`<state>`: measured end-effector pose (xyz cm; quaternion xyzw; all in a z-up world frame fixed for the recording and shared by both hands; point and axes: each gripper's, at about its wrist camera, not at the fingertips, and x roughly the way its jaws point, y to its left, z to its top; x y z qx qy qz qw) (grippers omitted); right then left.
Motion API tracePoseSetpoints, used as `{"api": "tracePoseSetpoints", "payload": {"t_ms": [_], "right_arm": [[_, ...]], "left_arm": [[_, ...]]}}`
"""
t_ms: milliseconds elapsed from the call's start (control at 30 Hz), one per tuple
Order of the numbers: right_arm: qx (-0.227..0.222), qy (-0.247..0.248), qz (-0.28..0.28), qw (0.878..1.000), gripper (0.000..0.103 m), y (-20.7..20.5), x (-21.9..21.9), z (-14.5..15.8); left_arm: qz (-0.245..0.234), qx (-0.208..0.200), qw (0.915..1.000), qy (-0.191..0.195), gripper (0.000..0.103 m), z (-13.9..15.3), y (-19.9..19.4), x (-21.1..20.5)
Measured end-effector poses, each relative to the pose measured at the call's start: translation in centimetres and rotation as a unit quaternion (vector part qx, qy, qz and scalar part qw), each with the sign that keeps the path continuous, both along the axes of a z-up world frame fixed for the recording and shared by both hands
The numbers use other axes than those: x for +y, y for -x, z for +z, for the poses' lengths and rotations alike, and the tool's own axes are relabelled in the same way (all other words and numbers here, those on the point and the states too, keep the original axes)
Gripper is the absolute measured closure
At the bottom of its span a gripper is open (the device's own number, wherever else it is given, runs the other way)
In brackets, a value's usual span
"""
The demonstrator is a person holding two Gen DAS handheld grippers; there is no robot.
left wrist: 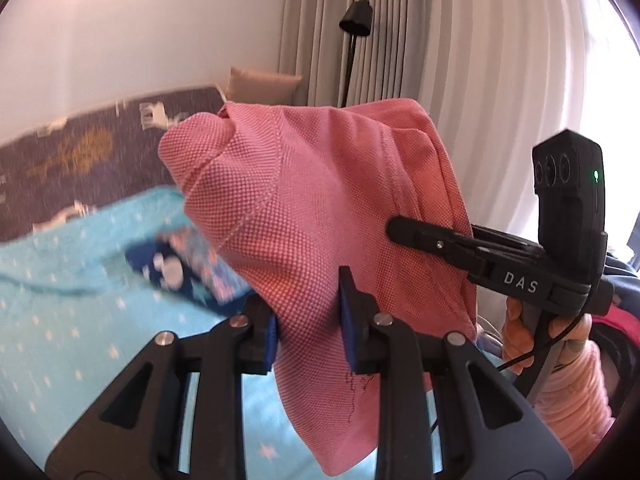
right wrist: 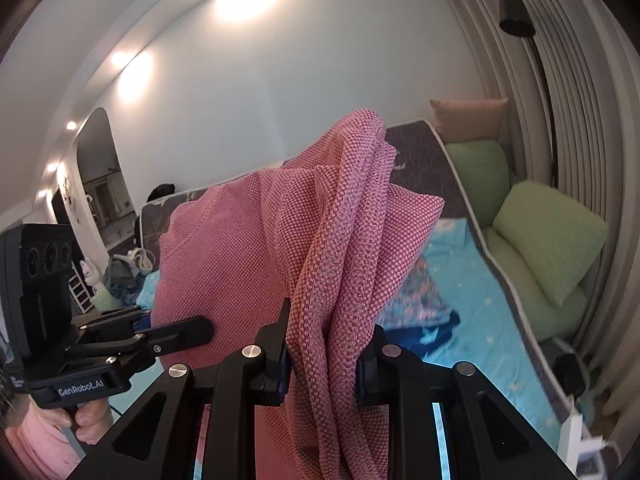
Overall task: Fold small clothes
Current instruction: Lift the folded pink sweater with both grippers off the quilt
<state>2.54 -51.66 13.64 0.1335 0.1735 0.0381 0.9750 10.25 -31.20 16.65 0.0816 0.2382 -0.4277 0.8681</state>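
A: Fabric first: how will this pink knit garment (left wrist: 304,216) handle?

B: I judge it light and soft. It is a piqué-like knit, it hangs in loose folds and it bunches easily, so it will not keep any shape by itself. It is not slippery, I think, because the weave is rough.

A: Where is it now?

B: It is held in the air above the bed (left wrist: 60,320), between the two grippers. It does not lie on the turquoise star sheet (right wrist: 480,292).

A: And the fingers?

B: The left gripper (left wrist: 308,328) is closed on a lower part of the cloth; the blue pads press it from both sides. The right gripper (right wrist: 324,352) is clamped on a thick bundle of several layers, near a stitched hem.

A: Is that a good place to hold?

B: For folding, I would rather hold at the seams or at two corners of the hem, so the cloth can spread flat. Now it is gathered, and I cannot tell which part is a sleeve and which is the body.

A: Any containers?

B: I see no basket or box. On the sheet lies another patterned garment (left wrist: 180,268), dark blue with light prints, but it is blurred. Green pillows (right wrist: 548,240) are at the far side, near the curtain (left wrist: 400,40).
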Motion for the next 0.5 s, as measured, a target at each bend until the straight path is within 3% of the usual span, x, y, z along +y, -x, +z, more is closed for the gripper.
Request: {"api": "tracePoseSetpoints", "payload": {"t_ms": [100,267,500], "right_arm": [[0.005,-0.002,-0.006,1.000,0.080,-2.9,-1.4,1.2],[0.011,-0.011,-0.023,1.000,0.080,-7.5,-4.3,2.1],[0.032,-0.023,-0.045,0.998,0.080,-15.4,-7.6,-0.2]], "left_arm": [[0.005,-0.011,0.9999,-0.004,0.076,0.6,-1.7,-1.8],[0.006,0.004,1.0000,0.001,0.076,0.4,-5.5,-4.6],[0.024,0.016,0.9994,-0.018,0.076,-2.0,-12.9,-7.9]]}}
